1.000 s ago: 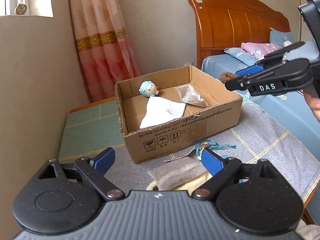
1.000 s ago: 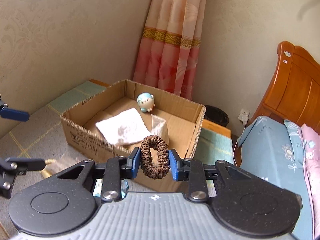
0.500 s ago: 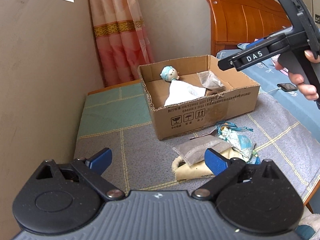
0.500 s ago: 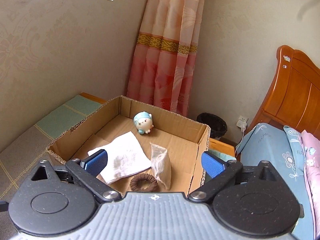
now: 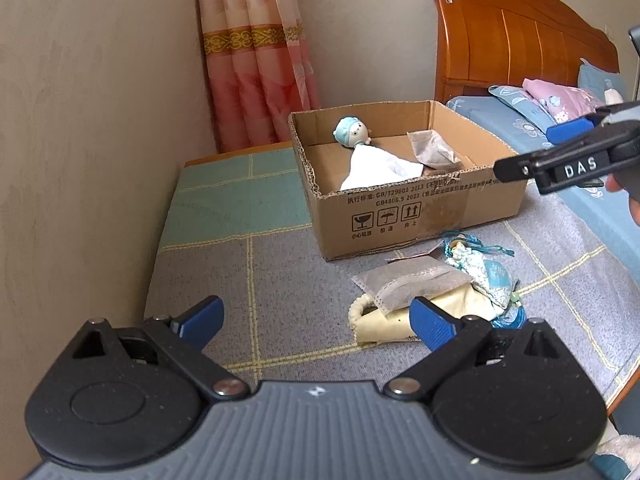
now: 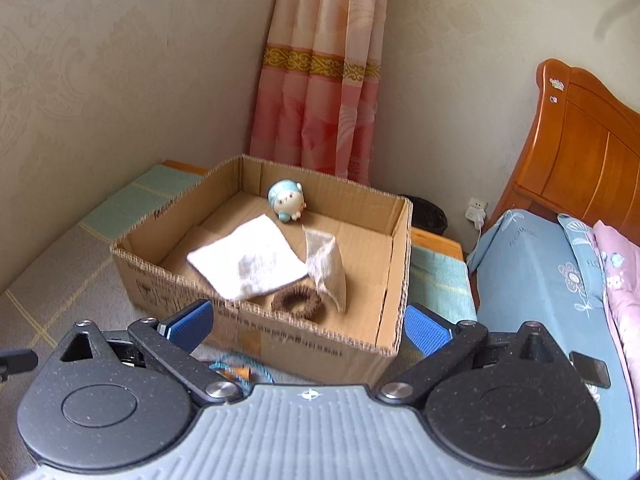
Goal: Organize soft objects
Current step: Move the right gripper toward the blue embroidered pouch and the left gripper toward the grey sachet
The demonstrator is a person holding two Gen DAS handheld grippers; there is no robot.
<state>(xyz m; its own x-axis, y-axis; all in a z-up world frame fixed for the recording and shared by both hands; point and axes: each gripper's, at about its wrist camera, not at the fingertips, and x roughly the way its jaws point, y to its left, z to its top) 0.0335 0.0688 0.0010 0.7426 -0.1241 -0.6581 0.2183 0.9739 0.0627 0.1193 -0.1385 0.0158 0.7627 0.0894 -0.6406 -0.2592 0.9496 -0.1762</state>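
a shallow corrugated box [image 6: 394, 276], open-topped with ragged cut edges, is set on a grey-and-teal checked mat [image 5: 256, 248]. black print and handling symbols are seen on its near wall in the left view.

four soft things are held in the box: a round glazed-looking doll [image 6: 286, 202] with a pale blue cap at the far wall; a flat white cloth [image 6: 250, 262], square, slightly rumpled; a grey translucent pouch [image 6: 326, 268], creased and propped up beside the cloth; a brown ribbed scrunchie [image 6: 297, 302], ring-shaped, lying flat on the floor just in front of the pouch and touching the cloth's corner.

outside the box, near its front wall, a small heap is seen on the mat: a grey felt-like sachet [image 5: 412, 282] lying over a cream bag [image 5: 448, 312] with a beaded edge, beside a blue patterned pouch [image 5: 490, 274] with teal cords.

left gripper [image 5: 316, 318]: jaws spread wide, nothing between the blue ribbed pads, poised above the mat beside the heap.

right gripper [image 6: 308, 326]: jaws spread wide, empty, held over the box's near wall.
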